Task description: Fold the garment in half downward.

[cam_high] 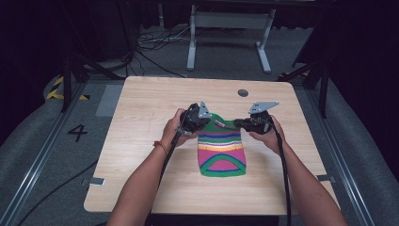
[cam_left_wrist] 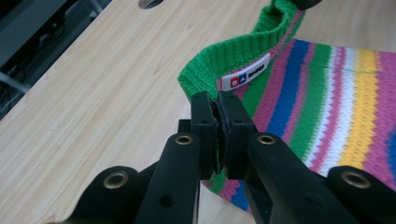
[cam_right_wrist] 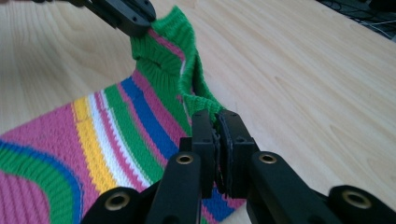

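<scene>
Two forearms; one striped knit garment (cam_high: 222, 153) on desk (cam_high: 141, 141). Left hand-held gripper (cam_left_wrist: 218, 100), right hand-held gripper (cam_right_wrist: 215, 116) each clamp green collar; label (cam_left_wrist: 246, 74) text illegible.

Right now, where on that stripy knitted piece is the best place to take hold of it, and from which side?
Best at the green ribbed collar: it stands up off the table, so jaws can close over its edge. Come from each end, as now: the left hand-held gripper and right hand-held gripper each pinch one side of it on the striped knit.

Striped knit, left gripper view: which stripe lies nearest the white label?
The pink stripe directly under the green ribbed collar; the blue stripe lies farther from the white label.
</scene>
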{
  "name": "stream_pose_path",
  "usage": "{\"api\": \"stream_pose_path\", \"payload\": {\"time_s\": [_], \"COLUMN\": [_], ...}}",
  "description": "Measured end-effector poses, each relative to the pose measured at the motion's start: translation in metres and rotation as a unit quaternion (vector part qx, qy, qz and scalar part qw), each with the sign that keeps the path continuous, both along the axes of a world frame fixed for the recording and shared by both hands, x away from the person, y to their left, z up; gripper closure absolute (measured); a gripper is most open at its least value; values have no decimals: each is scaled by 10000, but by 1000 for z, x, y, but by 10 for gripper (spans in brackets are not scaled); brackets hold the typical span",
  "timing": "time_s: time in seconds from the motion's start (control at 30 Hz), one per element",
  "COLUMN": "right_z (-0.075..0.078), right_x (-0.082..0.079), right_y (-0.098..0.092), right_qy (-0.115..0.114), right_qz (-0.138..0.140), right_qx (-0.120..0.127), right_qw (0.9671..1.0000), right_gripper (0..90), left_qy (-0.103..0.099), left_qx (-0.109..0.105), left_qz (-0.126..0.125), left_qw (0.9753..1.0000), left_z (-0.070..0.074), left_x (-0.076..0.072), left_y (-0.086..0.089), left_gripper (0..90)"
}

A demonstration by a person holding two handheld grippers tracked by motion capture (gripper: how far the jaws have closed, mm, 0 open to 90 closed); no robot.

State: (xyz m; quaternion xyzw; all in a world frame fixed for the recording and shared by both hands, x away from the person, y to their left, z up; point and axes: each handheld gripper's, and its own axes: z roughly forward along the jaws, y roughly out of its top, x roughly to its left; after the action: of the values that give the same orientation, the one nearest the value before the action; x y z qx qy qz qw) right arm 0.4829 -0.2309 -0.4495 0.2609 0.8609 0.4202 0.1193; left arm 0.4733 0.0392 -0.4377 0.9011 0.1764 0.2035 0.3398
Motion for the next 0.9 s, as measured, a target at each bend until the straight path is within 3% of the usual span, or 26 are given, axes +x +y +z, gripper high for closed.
{"api": "stream_pose_path", "payload": {"time_s": [0.27, 0.47, 0.57, 0.67, 0.77, 0.9], "right_z": [6, 12, 12, 8, 3, -1], "right_x": [-25, -44, -56, -71, -83, -92], "right_y": [-13, -17, -16, -10, -5, -5], "right_qy": [-48, -60, -16, 47, 127, 168], "right_qz": [238, 482, 630, 849, 1094, 1225], "right_qx": [69, 37, 32, -67, -232, -300], "right_qw": [9997, 9988, 9980, 9964, 9936, 9919], "right_gripper": [858, 857, 855, 854, 854, 853], "left_qy": [-99, -29, -58, -65, -47, -9], "left_qx": [-111, -144, -47, 106, -13, 49], "left_qz": [-430, -602, -611, -668, -743, -885], "left_qw": [9990, 9981, 9981, 9977, 9972, 9961], "left_z": [6, 5, 1, -4, -9, -16], "left_x": [-33, -50, -61, -72, -80, -90], "left_y": [8, 13, 15, 17, 20, 20], "left_gripper": [857, 856, 854, 848, 845, 836]}}
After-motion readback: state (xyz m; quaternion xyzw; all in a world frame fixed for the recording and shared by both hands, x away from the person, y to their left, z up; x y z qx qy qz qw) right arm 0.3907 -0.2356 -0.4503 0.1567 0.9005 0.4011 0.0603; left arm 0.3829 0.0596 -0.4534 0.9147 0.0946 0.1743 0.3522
